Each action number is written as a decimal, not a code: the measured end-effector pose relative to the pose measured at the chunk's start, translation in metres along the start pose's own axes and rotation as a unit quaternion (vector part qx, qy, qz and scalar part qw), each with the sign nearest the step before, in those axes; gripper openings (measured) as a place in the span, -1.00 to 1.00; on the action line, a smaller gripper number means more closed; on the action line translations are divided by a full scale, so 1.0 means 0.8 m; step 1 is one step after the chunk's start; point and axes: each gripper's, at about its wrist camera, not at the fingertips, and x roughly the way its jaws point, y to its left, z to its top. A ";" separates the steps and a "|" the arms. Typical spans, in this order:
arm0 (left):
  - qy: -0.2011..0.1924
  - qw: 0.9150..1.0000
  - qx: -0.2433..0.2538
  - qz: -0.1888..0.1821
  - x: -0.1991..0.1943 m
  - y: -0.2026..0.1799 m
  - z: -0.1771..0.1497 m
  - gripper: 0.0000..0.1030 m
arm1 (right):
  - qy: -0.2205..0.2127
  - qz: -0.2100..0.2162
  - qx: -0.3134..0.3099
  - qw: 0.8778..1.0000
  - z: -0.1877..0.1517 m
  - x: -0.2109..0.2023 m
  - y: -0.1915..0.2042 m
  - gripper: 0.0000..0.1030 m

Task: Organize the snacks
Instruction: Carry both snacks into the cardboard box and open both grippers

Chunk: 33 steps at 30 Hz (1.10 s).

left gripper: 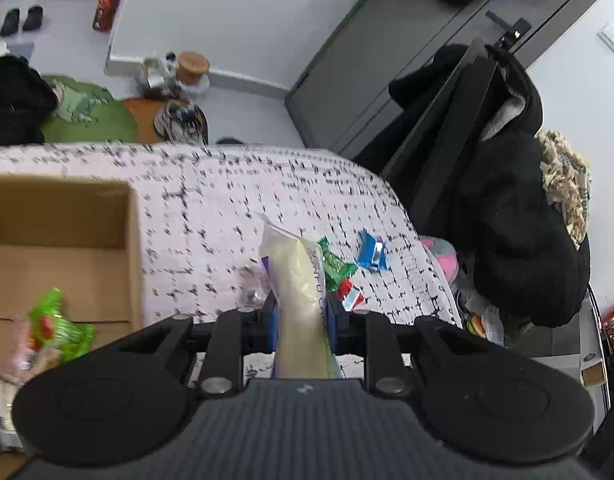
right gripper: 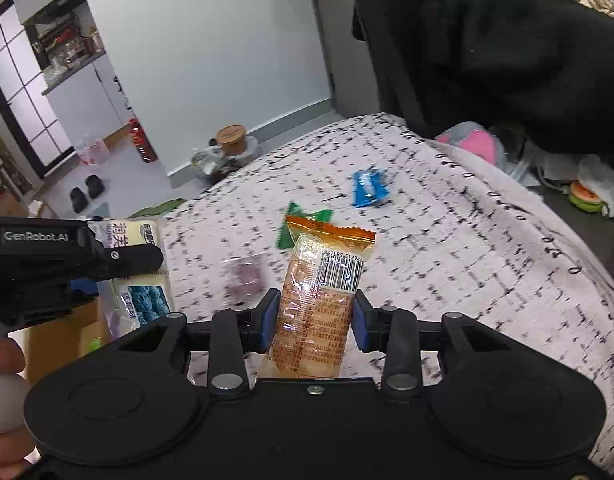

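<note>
Biggest thing in both views is the bed cover (left gripper: pixel 235 184), one soft white quilted spread with a black broken-line grid, filling the middle of each frame. Next, one brown cardboard box (left gripper: pixel 67 216) at the left edge of the left wrist view, open on top, flat corrugated walls, with one crinkly green snack bag (left gripper: pixel 59 324) lying inside near its lower left, plus some blurred wrappers I can't make out.

Two grippers, both black plastic with blue pads. The left gripper (left gripper: pixel 301 312), bottom centre of its view, is clamped tight on one cream-coloured puff snack bag (left gripper: pixel 295 280), a smooth plastic pouch standing up between the fingers; in the right wrist view the same bag shows at centre left with a blue picture on it. The right gripper (right gripper: pixel 313 316), bottom centre of its view, is pinched on one orange-and-clear wrapped cake (right gripper: pixel 319 292), glossy film, barcode facing up, zigzag top seal.

Loose on the cover, centre right: one blue foil packet (right gripper: pixel 369 188), one green crimped wrapper (right gripper: pixel 303 220), one small red-and-white packet (left gripper: pixel 351 296), and one blurry clear-purplish piece (right gripper: pixel 245 276) just left of the cake.
</note>
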 end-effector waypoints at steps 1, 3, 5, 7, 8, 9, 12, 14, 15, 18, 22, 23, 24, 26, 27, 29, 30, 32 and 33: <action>-0.006 1.000 0.001 0.002 -0.009 0.002 0.000 -0.58 | -0.001 0.007 -0.002 1.000 0.000 -0.002 0.006 -0.29; -0.013 1.000 -0.001 0.002 -0.026 0.009 0.000 -0.58 | -0.002 0.022 -0.001 1.000 0.000 -0.005 0.013 -0.29; -0.022 1.000 -0.001 0.007 -0.041 0.017 -0.001 -0.58 | -0.005 0.041 0.001 0.999 0.002 -0.009 0.022 -0.29; -0.032 0.999 0.000 0.018 -0.059 0.027 -0.001 -0.58 | -0.008 0.057 -0.003 0.998 0.004 -0.011 0.032 -0.29; -0.034 0.999 -0.001 0.023 -0.067 0.031 0.000 -0.58 | -0.009 0.068 -0.005 0.998 0.005 -0.010 0.038 -0.29; -0.035 0.999 -0.004 0.028 -0.075 0.038 0.001 -0.58 | -0.012 0.080 -0.008 0.997 0.006 -0.009 0.043 -0.29; -0.043 0.998 -0.010 0.052 -0.096 0.055 0.005 -0.58 | -0.008 0.105 -0.017 0.994 0.009 -0.001 0.060 -0.29; -0.053 0.996 -0.008 0.066 -0.109 0.067 0.008 -0.58 | -0.005 0.115 -0.021 0.993 0.011 0.004 0.070 -0.29; -0.056 0.996 -0.010 0.071 -0.114 0.072 0.010 -0.58 | -0.005 0.117 -0.022 0.993 0.012 0.006 0.073 -0.29; -0.063 0.995 -0.016 0.082 -0.126 0.088 0.013 -0.58 | 0.000 0.127 -0.023 0.992 0.013 0.009 0.083 -0.29; -0.067 0.993 -0.022 0.094 -0.131 0.107 0.014 -0.58 | 0.006 0.133 -0.031 0.991 0.014 0.013 0.097 -0.29; -0.065 0.993 -0.023 0.096 -0.129 0.112 0.015 -0.58 | 0.008 0.134 -0.032 0.990 0.014 0.015 0.099 -0.29; -0.063 0.993 -0.023 0.098 -0.128 0.116 0.016 -0.58 | 0.010 0.136 -0.034 0.990 0.014 0.016 0.103 -0.29; -0.060 0.993 -0.020 0.103 -0.125 0.126 0.017 -0.57 | 0.013 0.140 -0.038 0.989 0.014 0.021 0.111 -0.29; -0.059 0.992 -0.017 0.108 -0.123 0.130 0.018 -0.57 | 0.014 0.142 -0.041 0.989 0.013 0.022 0.115 -0.29; -0.054 0.991 -0.011 0.119 -0.116 0.138 0.020 -0.57 | 0.018 0.150 -0.046 0.987 0.012 0.025 0.123 -0.29; -0.050 0.991 -0.010 0.122 -0.112 0.142 0.020 -0.57 | 0.019 0.152 -0.048 0.987 0.011 0.027 0.127 -0.29; -0.042 0.990 -0.010 0.132 -0.104 0.150 0.021 -0.57 | 0.025 0.158 -0.053 0.986 0.008 0.032 0.136 -0.29; -0.038 0.990 -0.010 0.138 -0.100 0.153 0.022 -0.57 | 0.028 0.162 -0.056 0.985 0.006 0.035 0.140 -0.29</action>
